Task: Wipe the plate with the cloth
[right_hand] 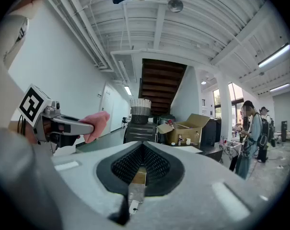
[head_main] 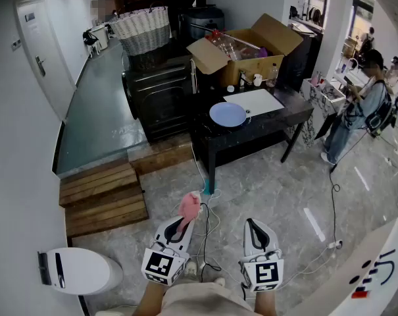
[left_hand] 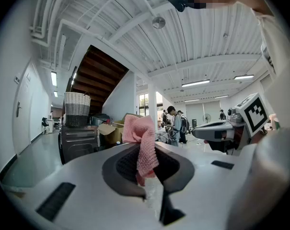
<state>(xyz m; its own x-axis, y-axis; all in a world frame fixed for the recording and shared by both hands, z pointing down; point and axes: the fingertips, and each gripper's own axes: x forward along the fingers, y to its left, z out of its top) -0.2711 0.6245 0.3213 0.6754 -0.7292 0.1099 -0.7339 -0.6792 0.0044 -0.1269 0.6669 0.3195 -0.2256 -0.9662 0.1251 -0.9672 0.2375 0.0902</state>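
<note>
A pale blue plate lies on the black table, far ahead of both grippers, beside a white board. My left gripper is shut on a pink cloth, which sticks up out of the jaws. In the left gripper view the cloth hangs bunched between the jaws of that gripper. My right gripper is held low beside the left one. In the right gripper view its jaws are shut with nothing between them. Both grippers are over the floor, well short of the table.
On the table's far side stand an open cardboard box and small bottles. A black cabinet carries a wicker basket. Wooden steps lie to the left, cables trail across the floor, and people stand at right.
</note>
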